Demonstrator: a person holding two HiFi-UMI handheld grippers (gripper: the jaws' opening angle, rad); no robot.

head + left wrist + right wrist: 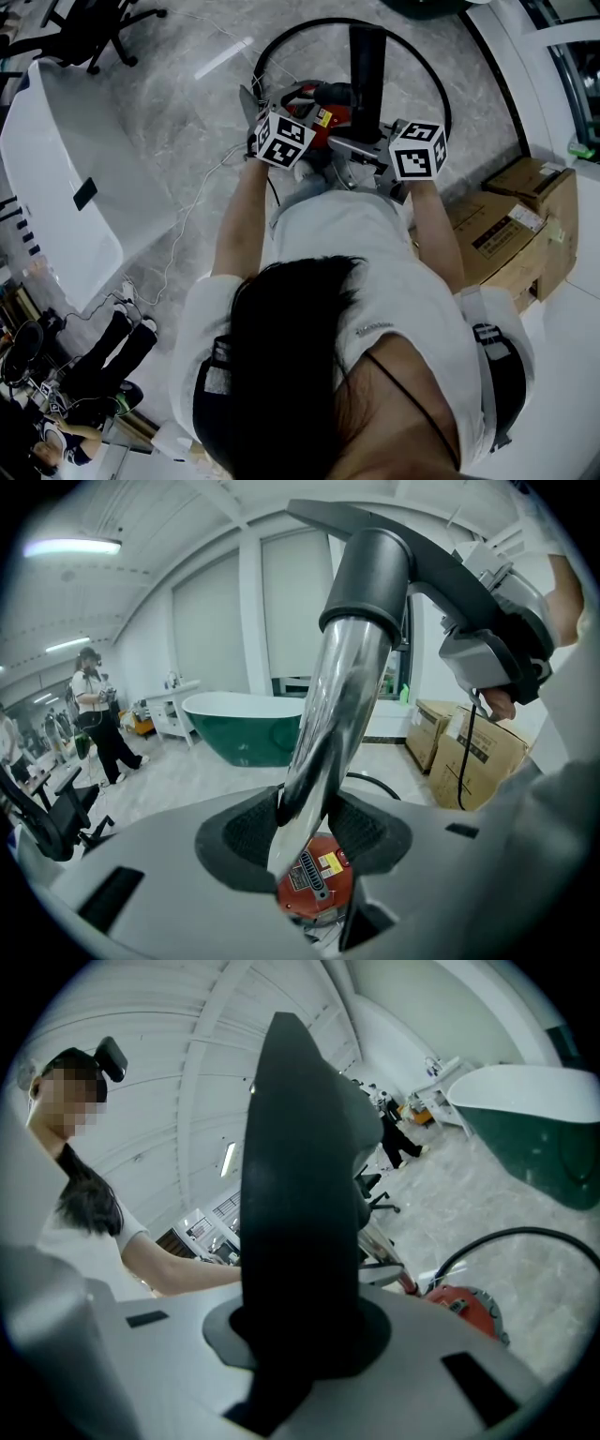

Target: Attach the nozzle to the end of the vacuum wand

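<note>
Left gripper (305, 829) clamps the shiny wand (330, 714); right gripper (298, 1340) clamps the black nozzle (300, 1194), which is sleeved over the wand's end.

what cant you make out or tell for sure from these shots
- Left gripper view: lower end of the wand, hidden behind the left tongs; label on the red vacuum, too small.
- Right gripper view: the nozzle in the right tongs blocks its join with the wand.
- Head view: both tongs' tips, under their marker cubes.
</note>
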